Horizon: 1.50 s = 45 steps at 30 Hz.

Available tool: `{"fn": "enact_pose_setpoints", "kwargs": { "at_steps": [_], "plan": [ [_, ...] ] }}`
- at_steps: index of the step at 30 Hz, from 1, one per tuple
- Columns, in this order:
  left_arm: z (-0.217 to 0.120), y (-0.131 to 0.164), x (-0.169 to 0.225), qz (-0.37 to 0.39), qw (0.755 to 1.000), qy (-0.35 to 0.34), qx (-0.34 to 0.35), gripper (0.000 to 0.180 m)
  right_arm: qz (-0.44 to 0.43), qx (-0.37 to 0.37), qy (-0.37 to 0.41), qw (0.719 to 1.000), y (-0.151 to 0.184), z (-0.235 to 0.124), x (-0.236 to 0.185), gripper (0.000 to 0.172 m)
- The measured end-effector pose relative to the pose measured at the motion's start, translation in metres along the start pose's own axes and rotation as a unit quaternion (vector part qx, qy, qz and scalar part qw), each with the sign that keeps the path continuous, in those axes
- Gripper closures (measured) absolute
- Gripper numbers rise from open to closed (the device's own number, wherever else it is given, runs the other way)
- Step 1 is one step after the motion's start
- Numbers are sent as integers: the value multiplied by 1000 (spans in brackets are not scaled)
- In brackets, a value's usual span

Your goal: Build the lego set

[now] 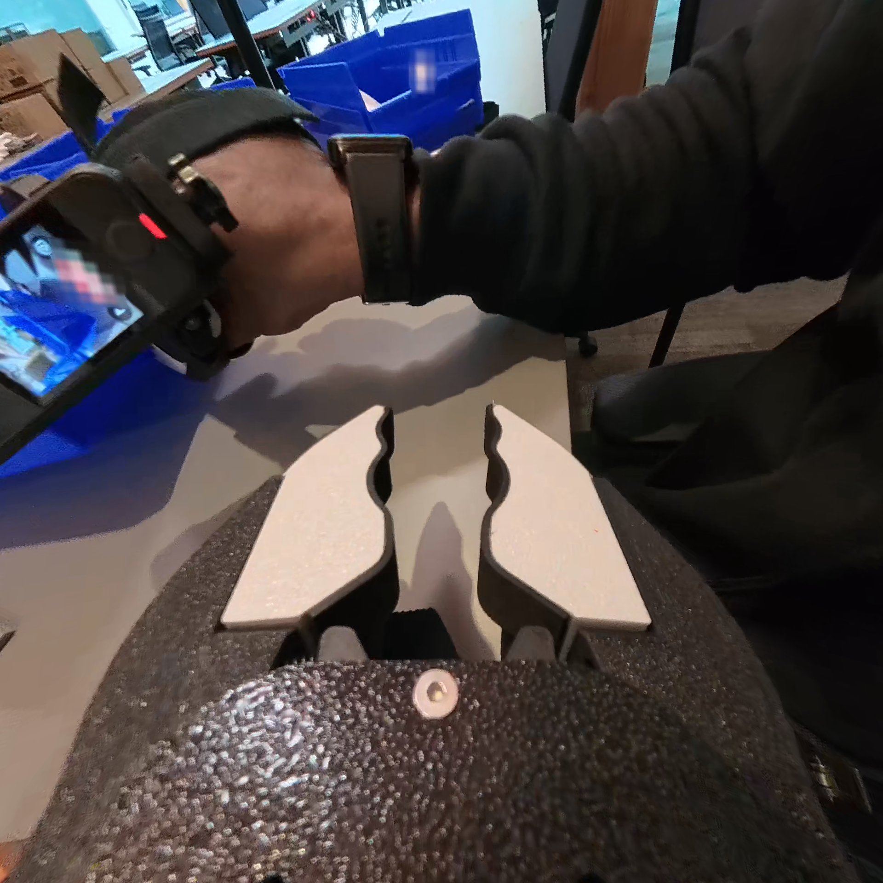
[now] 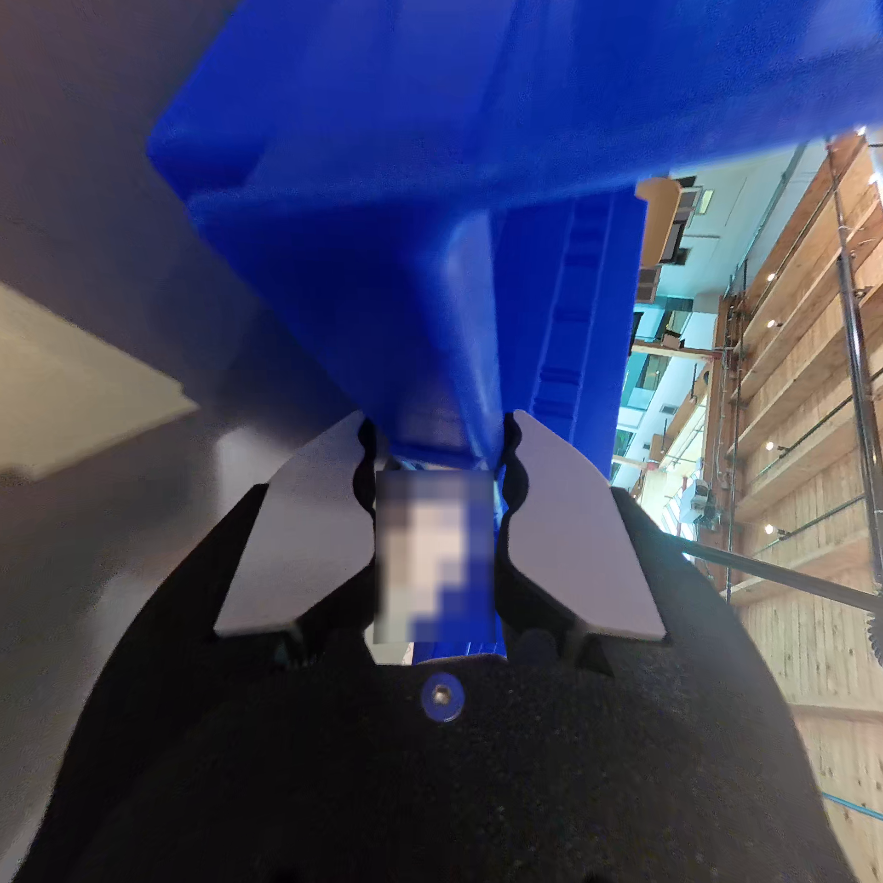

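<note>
Left gripper (image 1: pixel 439 415): black textured body, pale flat fingers, jaws narrowly parted over the bare pale tabletop (image 1: pixel 430 344), grasp empty. Right gripper (image 2: pixel 437 420): jaws set wider, with part of the large blue plastic bin (image 2: pixel 382 215) between the fingers; whether the pads pressed on it could not be told. Bin stood on the table, ahead-left of the left gripper. Nearby: person's hand (image 1: pixel 286 239) in a black sleeve (image 1: pixel 597 200).

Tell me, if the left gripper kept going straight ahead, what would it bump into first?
Probably the person's black sleeve and wrist stretched across above the grey table. The left gripper is open and empty. Depth is hard to judge, though.
</note>
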<state>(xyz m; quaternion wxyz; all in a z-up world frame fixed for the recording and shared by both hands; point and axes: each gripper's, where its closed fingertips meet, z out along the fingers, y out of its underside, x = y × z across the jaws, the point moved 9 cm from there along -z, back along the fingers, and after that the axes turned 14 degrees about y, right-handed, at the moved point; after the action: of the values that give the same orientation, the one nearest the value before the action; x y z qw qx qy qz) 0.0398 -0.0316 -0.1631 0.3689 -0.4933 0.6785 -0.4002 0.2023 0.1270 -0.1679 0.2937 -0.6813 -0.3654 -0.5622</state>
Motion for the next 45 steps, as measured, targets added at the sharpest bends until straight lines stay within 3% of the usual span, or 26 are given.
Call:
{"fn": "enact_pose_setpoints", "kwargs": {
  "at_steps": [5,11,15,16,20,24,27,28,31,34,41,45],
  "plan": [
    [5,0,-9,-6,1000,5,-13,144,-43,-35,-35,998,-1,17,-10,133],
    [5,1,-17,-24,999,20,-11,145,-71,-34,-76,994,-19,36,-10,133],
    [3,2,-18,-24,999,31,-12,142,-33,26,-113,993,-24,33,-7,131],
    [2,3,-19,-21,999,31,-12,141,-10,51,-124,991,-22,28,-4,124],
    [-4,4,-20,-6,999,31,-4,138,68,179,-154,969,9,-12,21,118],
    [-6,5,-23,3,999,39,-1,137,237,245,-230,912,76,-23,64,129],
    [-2,6,-28,7,999,48,-18,137,391,182,-282,857,145,26,87,133],
    [0,6,-29,6,998,55,-23,137,443,139,-317,827,168,50,86,141],
    [9,3,-31,13,997,69,-30,137,579,58,-424,694,215,116,72,151],
    [20,1,-29,28,996,77,-45,137,654,33,-439,616,233,157,64,150],
    [34,4,-22,70,990,72,-103,137,686,-25,-439,580,237,207,50,133],
    [36,4,-23,74,988,76,-108,138,711,2,-456,535,233,215,51,146]
  ]
}}
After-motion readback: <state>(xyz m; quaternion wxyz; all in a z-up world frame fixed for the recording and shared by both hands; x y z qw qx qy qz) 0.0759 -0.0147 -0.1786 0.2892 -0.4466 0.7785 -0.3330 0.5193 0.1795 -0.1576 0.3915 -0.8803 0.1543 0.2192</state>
